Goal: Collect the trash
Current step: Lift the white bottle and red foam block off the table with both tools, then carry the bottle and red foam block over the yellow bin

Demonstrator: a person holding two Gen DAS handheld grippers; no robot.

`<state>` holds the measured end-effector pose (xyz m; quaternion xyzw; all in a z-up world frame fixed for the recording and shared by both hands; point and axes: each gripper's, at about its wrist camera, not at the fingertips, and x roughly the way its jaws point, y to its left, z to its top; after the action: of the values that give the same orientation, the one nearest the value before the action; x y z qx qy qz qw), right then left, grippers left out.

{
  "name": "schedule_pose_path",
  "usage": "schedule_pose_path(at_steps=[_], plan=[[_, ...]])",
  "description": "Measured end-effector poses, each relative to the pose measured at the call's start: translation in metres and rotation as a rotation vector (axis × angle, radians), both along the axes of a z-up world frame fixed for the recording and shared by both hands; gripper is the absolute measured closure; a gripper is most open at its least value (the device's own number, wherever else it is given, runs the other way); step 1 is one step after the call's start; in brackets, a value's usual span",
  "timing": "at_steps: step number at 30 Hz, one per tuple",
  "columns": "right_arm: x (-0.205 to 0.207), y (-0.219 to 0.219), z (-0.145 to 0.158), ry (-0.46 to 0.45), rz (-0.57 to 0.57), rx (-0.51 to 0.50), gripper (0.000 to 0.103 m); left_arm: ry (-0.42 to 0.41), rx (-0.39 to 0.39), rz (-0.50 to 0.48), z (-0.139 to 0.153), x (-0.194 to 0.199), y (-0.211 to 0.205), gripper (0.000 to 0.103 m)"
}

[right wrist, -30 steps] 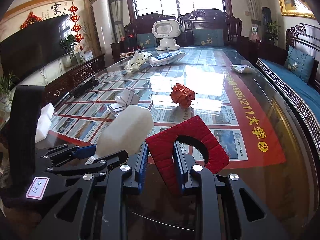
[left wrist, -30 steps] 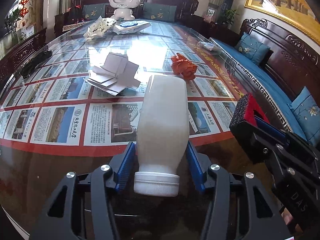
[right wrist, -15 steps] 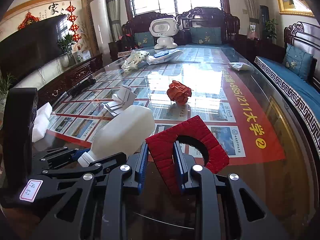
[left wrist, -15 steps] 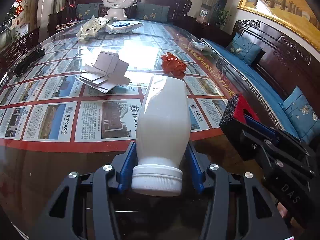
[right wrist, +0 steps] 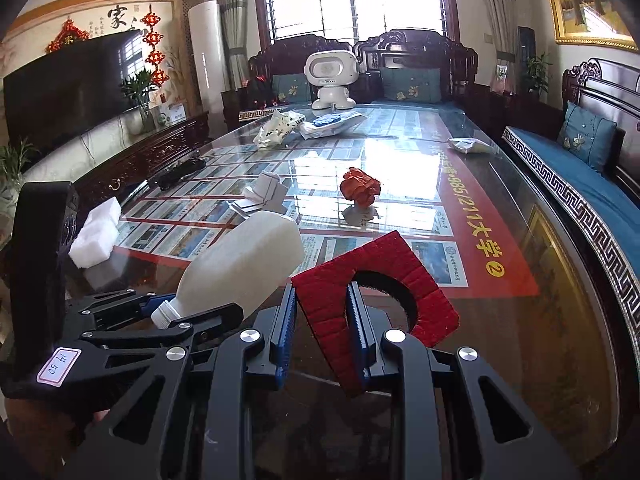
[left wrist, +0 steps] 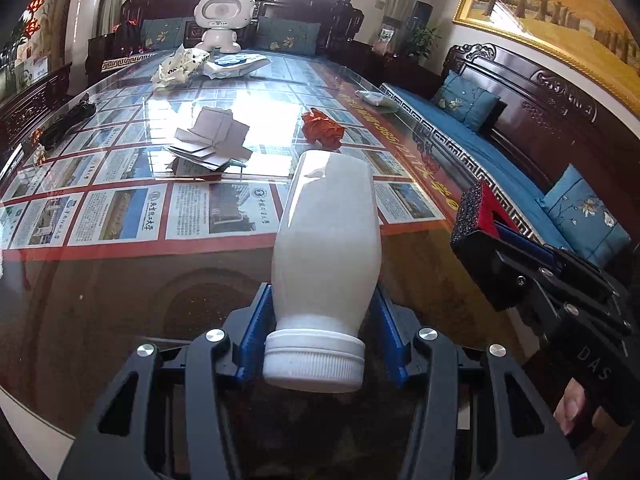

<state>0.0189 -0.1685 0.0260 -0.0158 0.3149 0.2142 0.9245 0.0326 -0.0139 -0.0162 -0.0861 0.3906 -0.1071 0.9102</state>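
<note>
Hidden or unreadable: white bottle (left wrist: 326, 240), neck sides behind blue pads; red foam piece (right wrist: 374, 300), lower part behind the jaws; a person's fingertip (left wrist: 570, 404), hand otherwise concealed; poster print under the table's (left wrist: 100, 300) glass, too small to read.

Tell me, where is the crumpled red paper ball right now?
The crumpled red paper ball lies mid-table, right of the folded white cardboard, beyond both tools.

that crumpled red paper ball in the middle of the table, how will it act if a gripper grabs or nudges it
The crumpled red paper ball looks loosely wadded, so it would probably squash under the pads rather than resist. It seems light for its size, and on the glossy glass table a nudge would likely make it skid or tumble. Its uneven folds suggest that it would not roll far.
</note>
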Motion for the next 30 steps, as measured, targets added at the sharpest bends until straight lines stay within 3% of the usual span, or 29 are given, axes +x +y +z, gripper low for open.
schedule_pose_path(at_steps=[14,23,30], plan=[[-0.141,-0.026,0.002,0.012,-0.052,0.023,0.078,-0.005,0.006,-0.195,0.002,-0.133,-0.022,0.053],[-0.207,-0.027,-0.026,0.057,-0.085,-0.013,0.078,0.004,0.013,-0.271,-0.014,-0.192,-0.031,0.053],[-0.238,-0.032,-0.065,0.141,-0.124,-0.029,0.077,0.036,0.034,-0.311,-0.039,-0.22,-0.037,0.053]])
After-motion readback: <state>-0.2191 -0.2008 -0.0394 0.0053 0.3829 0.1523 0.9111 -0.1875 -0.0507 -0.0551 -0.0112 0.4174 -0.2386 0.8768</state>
